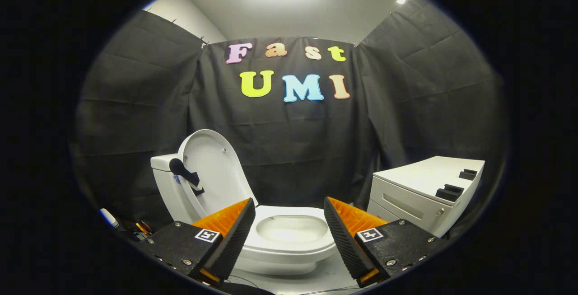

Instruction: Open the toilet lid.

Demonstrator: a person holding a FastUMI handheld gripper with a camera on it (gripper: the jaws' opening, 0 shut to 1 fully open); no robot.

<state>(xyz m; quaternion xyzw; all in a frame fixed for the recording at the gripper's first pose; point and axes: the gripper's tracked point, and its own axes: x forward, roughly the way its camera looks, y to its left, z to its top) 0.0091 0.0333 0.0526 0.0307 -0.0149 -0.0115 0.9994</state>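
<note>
A white toilet [289, 245] stands on the floor just beyond my fingers. Its lid [212, 168] is raised upright and leans back against the white tank [163, 164], with a black handle piece [184, 172] fixed on the lid's edge. The seat and bowl [291, 227] lie exposed between my fingertips. My gripper [289, 209] hangs in front of the toilet, open, its orange-and-black fingers [235, 236] spread wide with nothing between them and touching nothing.
A white drawer cabinet [424, 191] stands right of the toilet, two small black blocks [449, 192] on its top. Small items [135, 227] lie on the floor left of the toilet base. Black cloth walls close the booth behind.
</note>
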